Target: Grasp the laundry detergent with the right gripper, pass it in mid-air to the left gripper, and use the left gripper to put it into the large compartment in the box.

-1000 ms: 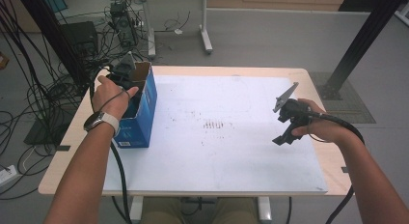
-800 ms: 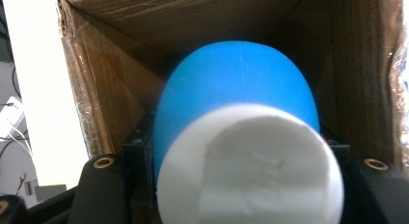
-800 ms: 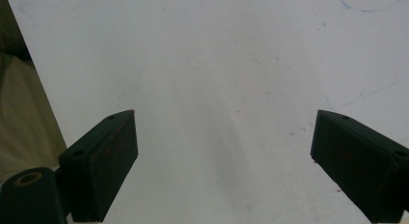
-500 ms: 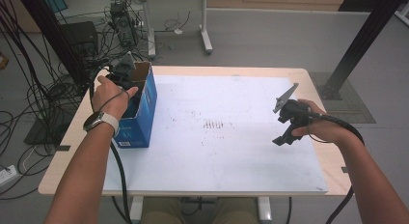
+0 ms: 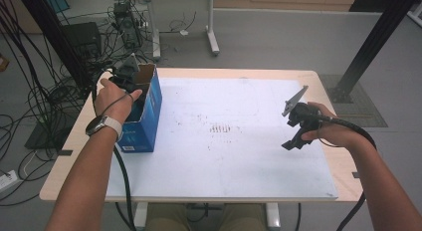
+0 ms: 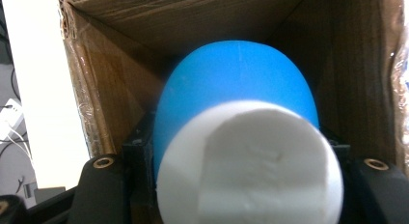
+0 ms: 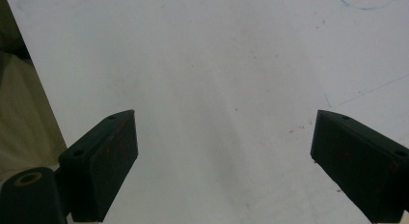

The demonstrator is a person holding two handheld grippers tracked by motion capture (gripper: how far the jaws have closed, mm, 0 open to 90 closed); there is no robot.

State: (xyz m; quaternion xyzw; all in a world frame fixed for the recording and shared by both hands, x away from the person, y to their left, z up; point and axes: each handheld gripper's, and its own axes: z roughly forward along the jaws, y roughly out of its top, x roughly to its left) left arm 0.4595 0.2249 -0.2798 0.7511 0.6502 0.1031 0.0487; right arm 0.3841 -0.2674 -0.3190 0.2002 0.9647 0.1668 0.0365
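Note:
A blue rounded object with a white round end sits between the jaws of my left gripper, which is shut on it inside an open cardboard box. In the high view the left gripper reaches into the top of this blue-sided box at the table's left, and the object is hidden there. My right gripper is held over the right side of the white sheet. In its own view the right gripper stands open with nothing between its jaws above the bare sheet.
The wooden table carries the white sheet, with faint marks near its middle. Cables and equipment lie on the floor to the left and behind. A black post stands off the far right corner.

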